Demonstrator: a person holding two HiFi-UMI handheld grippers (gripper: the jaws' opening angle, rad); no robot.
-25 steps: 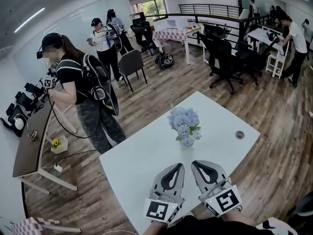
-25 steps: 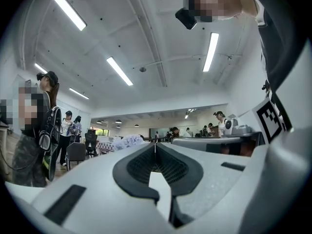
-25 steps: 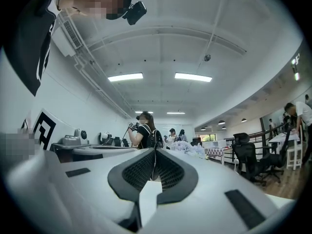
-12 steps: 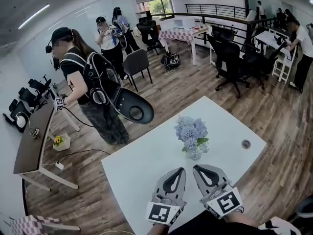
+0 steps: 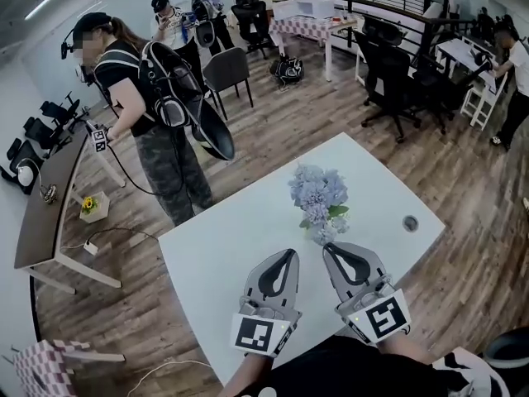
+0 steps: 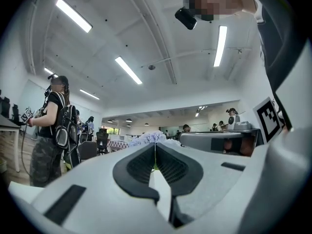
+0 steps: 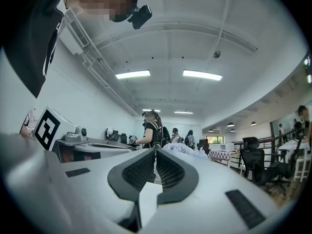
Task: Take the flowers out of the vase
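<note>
L gripper (image 5: 285, 255): grey jaws pressed together, nothing between them. R gripper (image 5: 332, 249): same, jaws shut tight, empty. Both lie low over the white rectangular table (image 5: 215, 255), side by side, tips pointing away from the wearer. Bunch of pale blue-lilac flowers w/ green leaves (image 5: 317, 192) stands upright in a small clear glass vase (image 5: 323, 233), just ahead of the R fingertips and slightly right of the L ones; contact w/ vase can't be told. Person w/ black backpack (image 5: 169, 89) stands beyond the table, well past the L tips.
</note>
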